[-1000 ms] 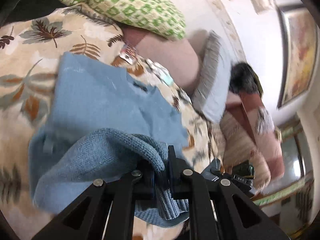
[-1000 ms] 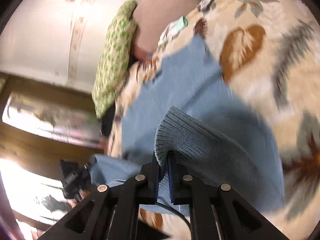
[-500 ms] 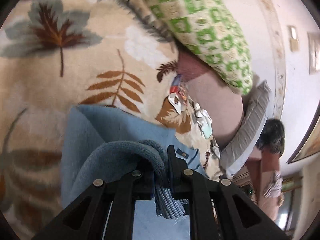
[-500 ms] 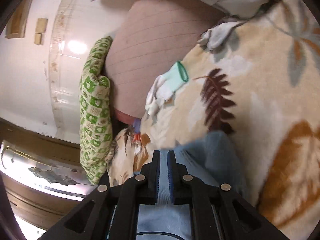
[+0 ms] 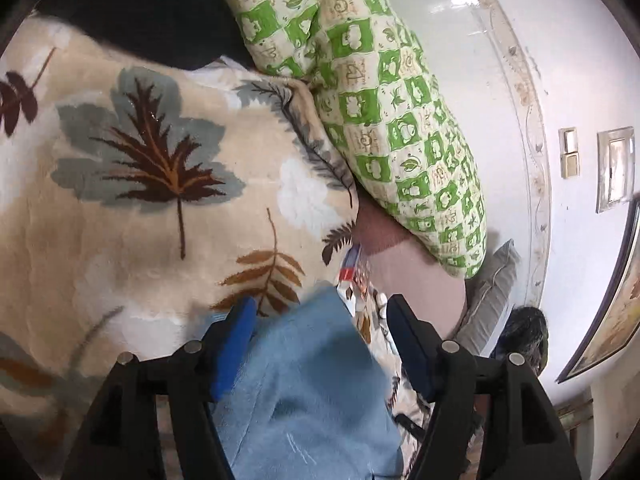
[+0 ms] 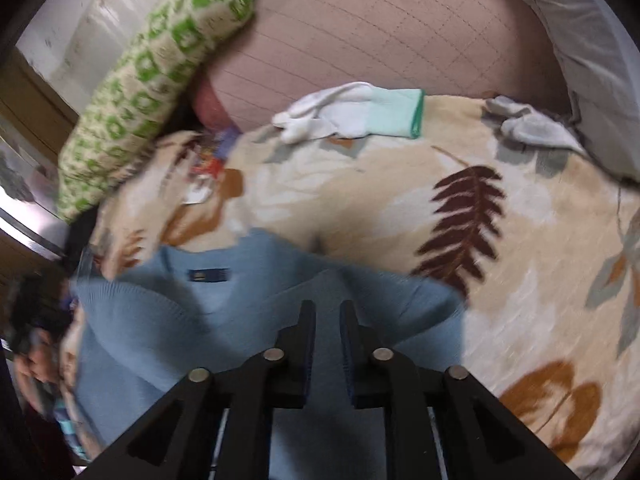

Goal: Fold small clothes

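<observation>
Where a second ago both grippers pinched its ribbed hem, the soft blue knit sweater (image 5: 316, 392) lies released on the fuzzy leaf-print blanket (image 5: 132, 240); left gripper (image 5: 318, 316) jaws have just opened wide, right gripper (image 6: 325, 312) jaws slightly.

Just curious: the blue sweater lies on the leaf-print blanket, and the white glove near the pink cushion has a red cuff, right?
Not quite. The right wrist view shows the glove has a green cuff. The sweater does lie on the blanket, near the cushion.
</observation>
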